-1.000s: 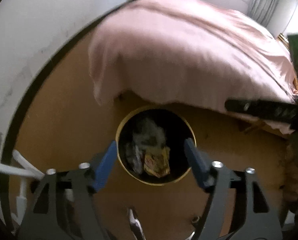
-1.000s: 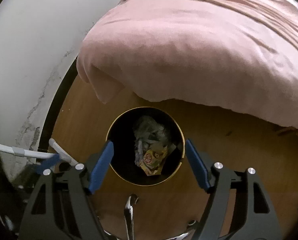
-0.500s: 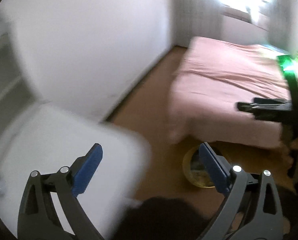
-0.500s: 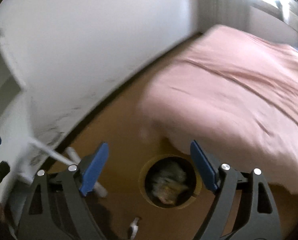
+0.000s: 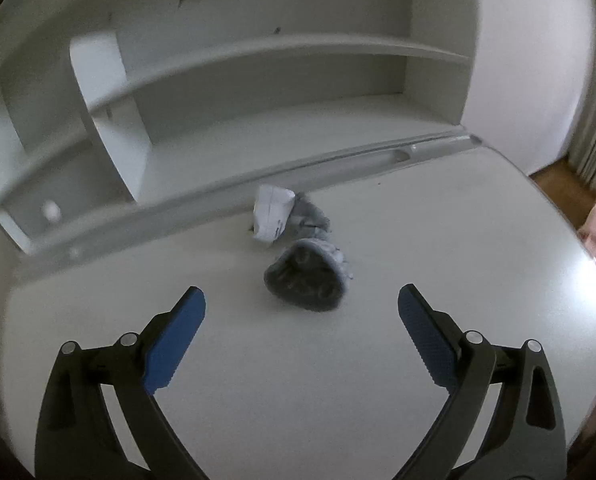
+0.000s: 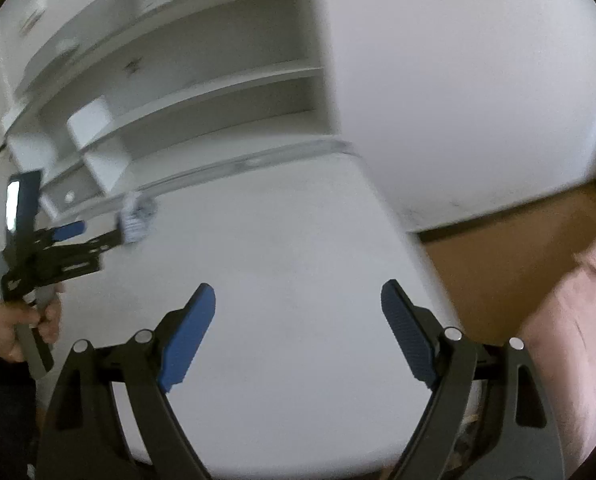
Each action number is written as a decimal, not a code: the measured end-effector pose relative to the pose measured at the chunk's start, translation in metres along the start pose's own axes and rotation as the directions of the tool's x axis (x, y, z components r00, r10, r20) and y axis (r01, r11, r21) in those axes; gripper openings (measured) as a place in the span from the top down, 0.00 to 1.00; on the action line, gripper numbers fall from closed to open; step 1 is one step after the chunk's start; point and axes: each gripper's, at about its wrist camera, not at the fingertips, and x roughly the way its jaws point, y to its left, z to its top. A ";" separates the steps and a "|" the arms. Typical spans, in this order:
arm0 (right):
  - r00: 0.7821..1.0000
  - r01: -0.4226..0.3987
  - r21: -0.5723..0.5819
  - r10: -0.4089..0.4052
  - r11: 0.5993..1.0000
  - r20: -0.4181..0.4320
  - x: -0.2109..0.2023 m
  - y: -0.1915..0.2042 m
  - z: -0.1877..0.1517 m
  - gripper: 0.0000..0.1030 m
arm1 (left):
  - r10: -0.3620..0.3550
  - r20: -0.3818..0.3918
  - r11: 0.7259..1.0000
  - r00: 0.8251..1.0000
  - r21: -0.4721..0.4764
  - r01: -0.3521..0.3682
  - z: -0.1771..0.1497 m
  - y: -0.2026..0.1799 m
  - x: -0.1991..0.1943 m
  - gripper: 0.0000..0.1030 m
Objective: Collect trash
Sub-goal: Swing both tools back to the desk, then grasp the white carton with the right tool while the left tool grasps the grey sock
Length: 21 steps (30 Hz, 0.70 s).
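Both grippers swung up from the floor bin to the white desk [image 5: 378, 400]. L to R: left gripper [image 5: 302, 300] jaws wide, empty; crumpled gray wrapper [image 5: 306, 276] w/ white paper scrap [image 5: 272, 214] on desk just ahead. Right gripper [image 6: 298, 300] jaws wide, empty, over bare desk; pink bed [image 6: 570, 320] far right.

both grippers, left [image 5: 301, 300] & right [image 6: 298, 294], fingers wide apart, nothing held.

Trash [image 5: 298, 248] on desk [image 5: 458, 240], before shelves [image 5: 258, 52]
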 end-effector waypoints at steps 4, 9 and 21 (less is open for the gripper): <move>0.997 -0.065 -0.044 0.063 0.997 -0.049 0.036 0.042 0.025 0.20 | 0.011 -0.034 0.999 0.999 -0.035 -0.013 0.004 0.009 0.022 0.09; 0.993 -0.099 -0.073 0.093 0.992 -0.073 0.059 0.070 0.045 0.20 | 0.023 -0.021 1.000 1.000 -0.020 -0.023 0.008 0.007 0.029 0.49; 0.948 -0.231 -0.037 0.216 0.972 -0.235 0.155 0.156 0.089 0.20 | -0.049 -0.010 0.999 0.999 -0.018 0.049 -0.044 0.067 -0.050 0.98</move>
